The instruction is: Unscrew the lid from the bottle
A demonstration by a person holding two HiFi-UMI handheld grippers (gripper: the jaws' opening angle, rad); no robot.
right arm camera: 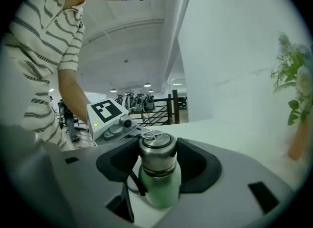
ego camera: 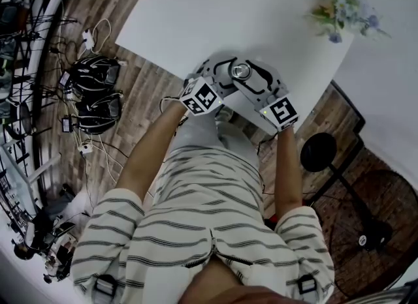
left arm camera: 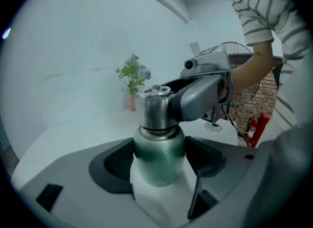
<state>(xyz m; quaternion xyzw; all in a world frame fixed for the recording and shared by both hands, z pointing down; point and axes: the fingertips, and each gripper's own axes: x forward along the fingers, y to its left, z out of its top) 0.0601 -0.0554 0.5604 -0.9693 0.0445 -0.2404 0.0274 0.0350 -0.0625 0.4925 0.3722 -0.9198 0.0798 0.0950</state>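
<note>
Here the bottle [left arm camera: 157,148] stands upright on the white table [ego camera: 215,15], close to the edge nearest the person. Its body is green and its steel lid [right arm camera: 157,152] sits on the neck with a small loop on top. The left gripper [left arm camera: 160,166] is closed on the green body: the left gripper view shows a dark pad pressed against each side of it, below the shoulder. The right gripper [right arm camera: 157,163] comes in from the other side and higher up. Its jaws are closed around the lid, and in the right gripper view a black pad [right arm camera: 195,166] touches each flank of the steel cap. From the head view the two grippers meet over the bottle in a shallow V, and only the round top of the lid shows between them. The left marker cube [ego camera: 201,96] and the right marker cube [ego camera: 282,111] sit nearer the person. Both forearms reach forward from a striped shirt [ego camera: 209,218]. Farther along the table, well apart from the bottle, stands a small pot of flowers [ego camera: 339,6]. Below the table edge is a wood-plank floor [ego camera: 140,94]. Cables [ego camera: 98,35] and dark rounded gear lie on it to the person's left, and a standing fan [ego camera: 385,211] is to the right. A red fire extinguisher [left arm camera: 254,126] shows by a brick wall in the left gripper view.
</note>
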